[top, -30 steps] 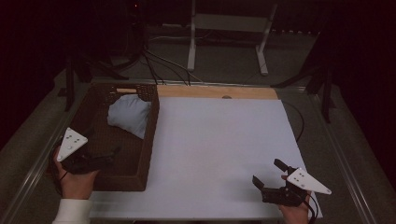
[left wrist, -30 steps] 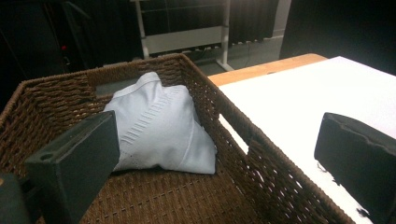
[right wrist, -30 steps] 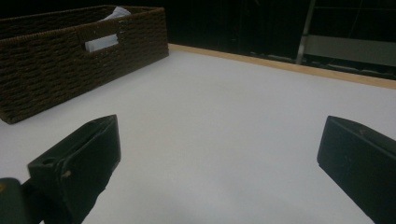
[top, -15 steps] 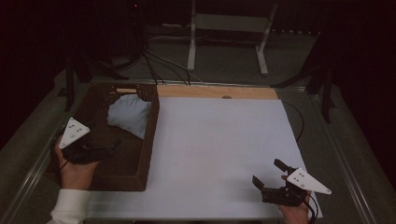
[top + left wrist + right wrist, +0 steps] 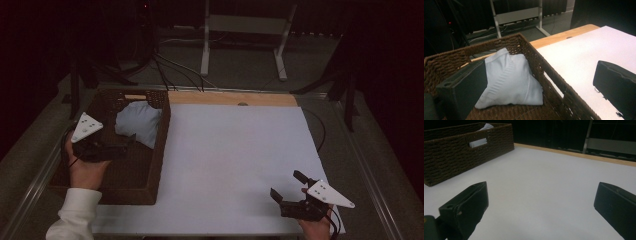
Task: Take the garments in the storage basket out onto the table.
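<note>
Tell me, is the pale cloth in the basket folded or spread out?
Folded, loosely. The pale cloth sits as a compact bundle with a creased flap in the wicker basket's far corner, not laid flat.

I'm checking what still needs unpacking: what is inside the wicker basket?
A pale blue folded cloth lies in the far part of the wicker basket, on its woven floor. Whatever may lie under the cloth is covered. The open left gripper points at it.

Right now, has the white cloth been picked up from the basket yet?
Not yet. The white cloth lies folded in the wicker basket, untouched. In hand: the left gripper is over the basket, open, aimed at the cloth. The right gripper waits open over the white sheet. Left, probably: grasping the cloth and lifting it out.
</note>
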